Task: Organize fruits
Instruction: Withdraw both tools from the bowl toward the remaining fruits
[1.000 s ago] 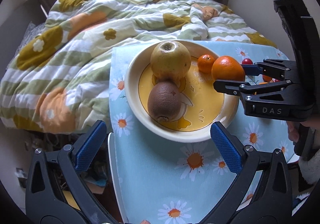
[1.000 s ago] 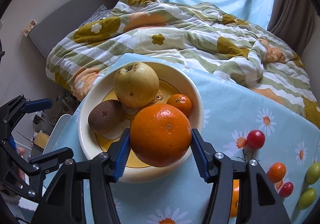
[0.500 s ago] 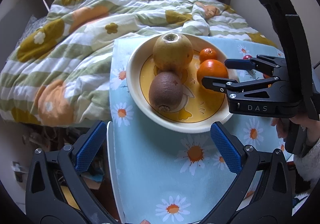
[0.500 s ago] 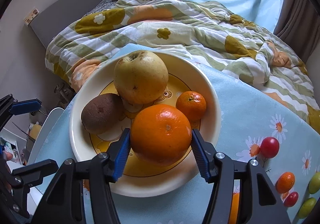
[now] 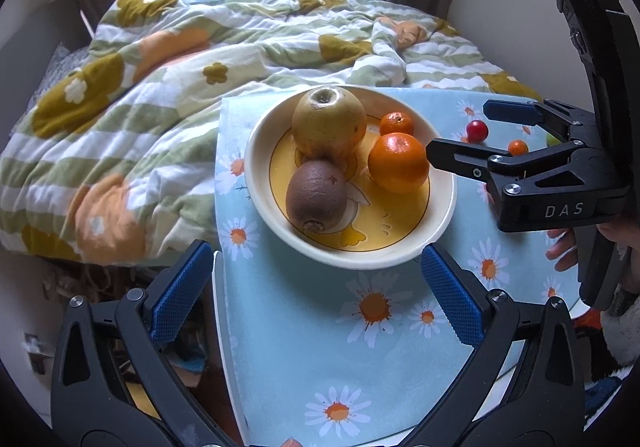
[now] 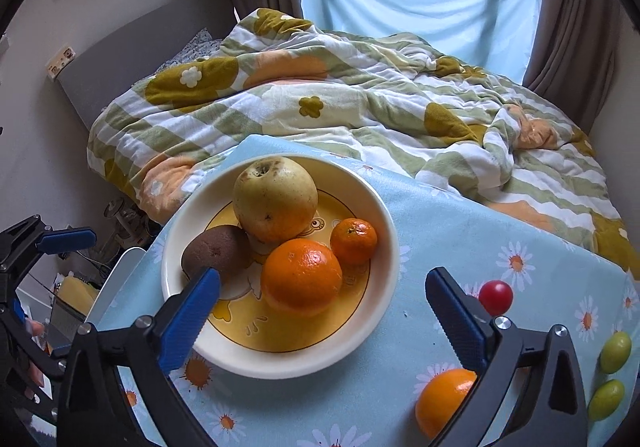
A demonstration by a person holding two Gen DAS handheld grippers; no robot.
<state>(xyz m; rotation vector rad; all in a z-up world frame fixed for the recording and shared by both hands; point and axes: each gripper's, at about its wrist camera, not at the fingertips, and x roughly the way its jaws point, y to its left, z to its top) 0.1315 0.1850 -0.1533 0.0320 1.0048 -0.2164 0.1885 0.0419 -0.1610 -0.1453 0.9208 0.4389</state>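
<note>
A cream bowl with a yellow centre [image 5: 440,215] [image 6: 384,287] holds a yellow pear [image 5: 329,123] [image 6: 275,198], a brown kiwi [image 5: 316,193] [image 6: 214,253], a small mandarin [image 5: 396,123] [image 6: 353,241] and a large orange [image 5: 398,162] [image 6: 302,277]. My right gripper [image 6: 320,311] is open and empty, just back from the orange; it also shows in the left wrist view [image 5: 456,131]. My left gripper [image 5: 316,287] is open and empty at the bowl's near rim.
On the daisy-print blue cloth [image 5: 340,347] right of the bowl lie a red cherry tomato [image 6: 495,297], another orange [image 6: 442,401], two green fruits [image 6: 612,371] and a small orange fruit [image 5: 518,147]. A bed with a flowered quilt [image 6: 340,107] is behind.
My right gripper lowered the large orange into the bowl, opened and let it go, then drew back. The left gripper stayed open near the bowl's rim.
</note>
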